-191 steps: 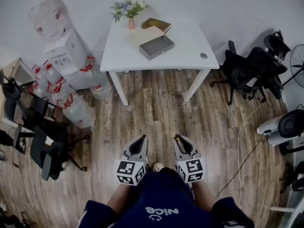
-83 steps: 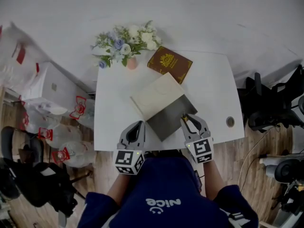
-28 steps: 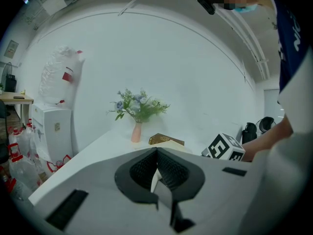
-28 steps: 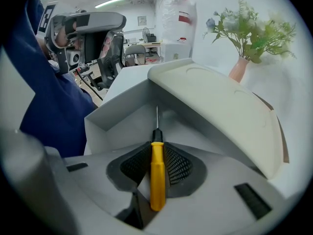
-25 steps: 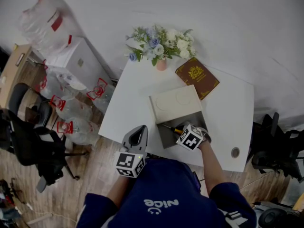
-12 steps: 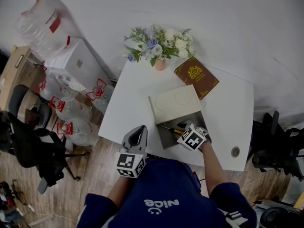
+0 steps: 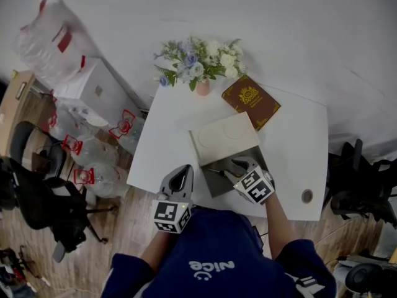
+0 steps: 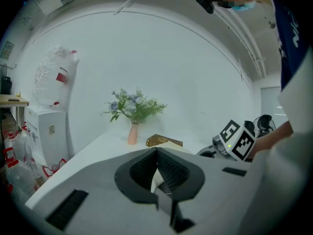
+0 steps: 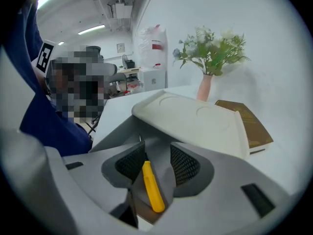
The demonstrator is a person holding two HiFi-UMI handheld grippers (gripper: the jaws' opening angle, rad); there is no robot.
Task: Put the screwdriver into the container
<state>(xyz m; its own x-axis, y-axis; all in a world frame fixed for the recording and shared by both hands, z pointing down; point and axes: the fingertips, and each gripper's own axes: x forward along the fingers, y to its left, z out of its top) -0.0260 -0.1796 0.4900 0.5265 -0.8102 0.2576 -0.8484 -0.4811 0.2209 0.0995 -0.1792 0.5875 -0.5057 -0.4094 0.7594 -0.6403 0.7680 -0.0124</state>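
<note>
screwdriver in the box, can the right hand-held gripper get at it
Probably yes: the right hand-held gripper has just been opening, the screwdriver lies free between its jaws in the box, lid open.

Navy top (image 7: 214, 262); grey left gripper (image 7: 181, 170), right gripper (image 7: 228, 167)

1. An office: a white desk (image 7: 298, 141) with a round cable hole (image 7: 307, 196) stands against a plain white wall (image 7: 279, 30)
2. Black swivel chairs sit on either side of it, one at the left (image 7: 37, 185) and another at the right (image 7: 360, 182)
3. Large water-cooler bottles (image 7: 93, 163) with red-and-white labels are piled on the wood-plank floor (image 7: 124, 228), beside a white carton (image 7: 93, 85)
4. The right gripper view shows ceiling strip lights (image 9: 93, 30) and further desks (image 9: 129, 71) in an open room behind
5. A vase of flowers (image 7: 201, 64) and a brown book (image 7: 251, 101) dress the desk
</note>
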